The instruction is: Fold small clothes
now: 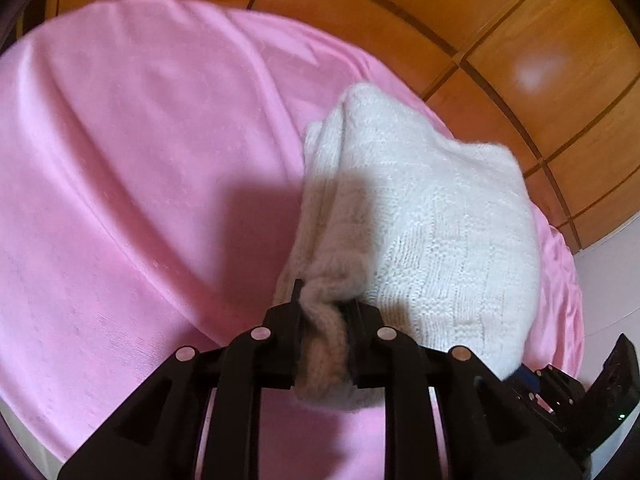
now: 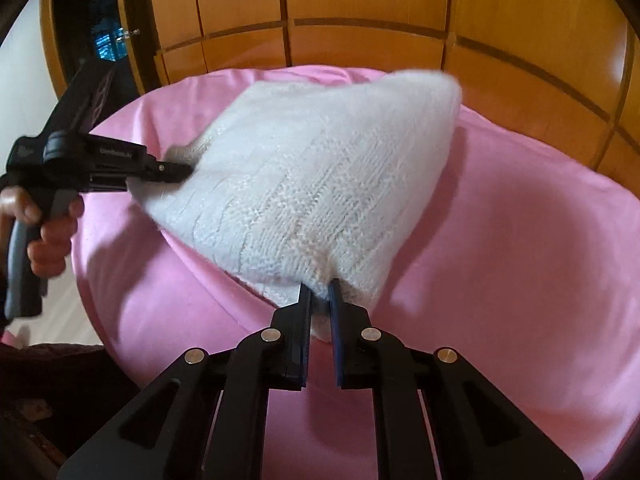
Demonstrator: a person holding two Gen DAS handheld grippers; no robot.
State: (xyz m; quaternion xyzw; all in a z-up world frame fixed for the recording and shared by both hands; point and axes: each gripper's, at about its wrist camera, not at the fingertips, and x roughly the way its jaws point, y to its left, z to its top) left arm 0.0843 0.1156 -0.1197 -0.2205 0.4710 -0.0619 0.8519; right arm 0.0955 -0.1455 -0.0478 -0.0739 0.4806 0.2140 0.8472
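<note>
A white knitted garment hangs lifted above the pink sheet; it also shows in the right wrist view. My left gripper is shut on a bunched edge of the knit. In the right wrist view the left gripper grips the garment's left end. My right gripper is shut on the garment's near lower edge. The cloth is stretched between both grippers, its far corner raised and blurred.
The pink sheet covers a bed. Wooden wardrobe panels stand behind it. A dark doorway is at the far left. The right gripper's body shows at the lower right of the left wrist view.
</note>
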